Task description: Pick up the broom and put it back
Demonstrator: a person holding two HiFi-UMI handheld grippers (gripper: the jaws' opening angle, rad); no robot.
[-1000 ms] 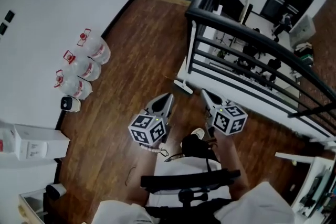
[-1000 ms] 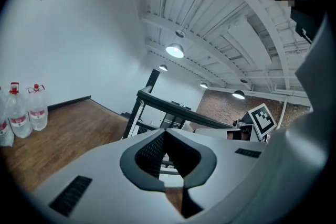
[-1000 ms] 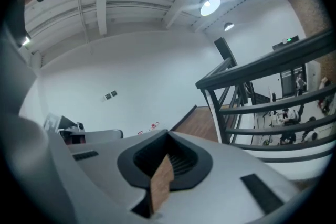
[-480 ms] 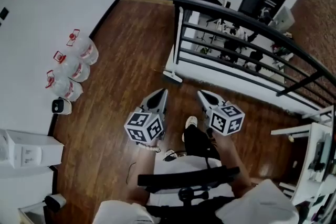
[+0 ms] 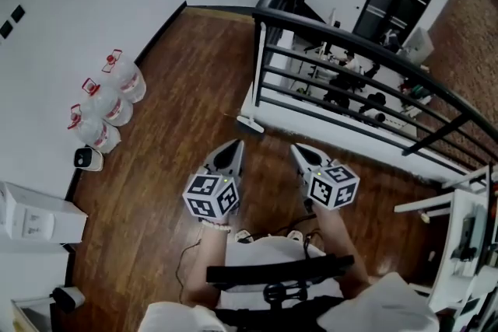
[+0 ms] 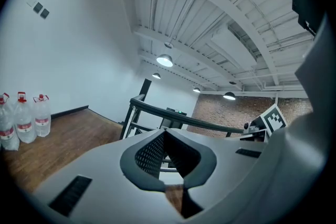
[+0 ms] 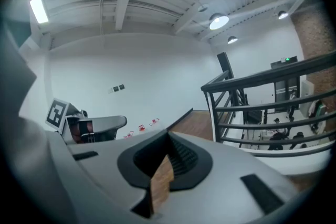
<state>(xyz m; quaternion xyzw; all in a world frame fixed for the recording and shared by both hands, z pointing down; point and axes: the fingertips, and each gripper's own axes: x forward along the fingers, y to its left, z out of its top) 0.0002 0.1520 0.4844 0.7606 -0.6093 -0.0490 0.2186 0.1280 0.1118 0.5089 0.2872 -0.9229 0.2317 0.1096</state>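
Both tools are smooth grey moulded plastic, each tapering to a point and carrying a cube printed with black-and-white square markers. In its own view the left gripper [image 6: 165, 131] has its jaws together, the dimpled black pads meeting at the tip with nothing between them. The right gripper [image 7: 169, 135] is closed and empty the same way, with only a sliver of floor showing through the slot behind its tip. The broom [image 5: 250, 123] stands just above centre in the head view, apart from both tips. It is white, its flat head rests on the floor at the foot of the railing [image 5: 352, 43], and its stick is hard to tell from the white post behind. The railing is black metal with round horizontal bars. The floor [image 5: 167, 89] is glossy brown wood plank. At the left edge three clear water bottles [image 5: 109, 106] have red caps and red labels too small to read.
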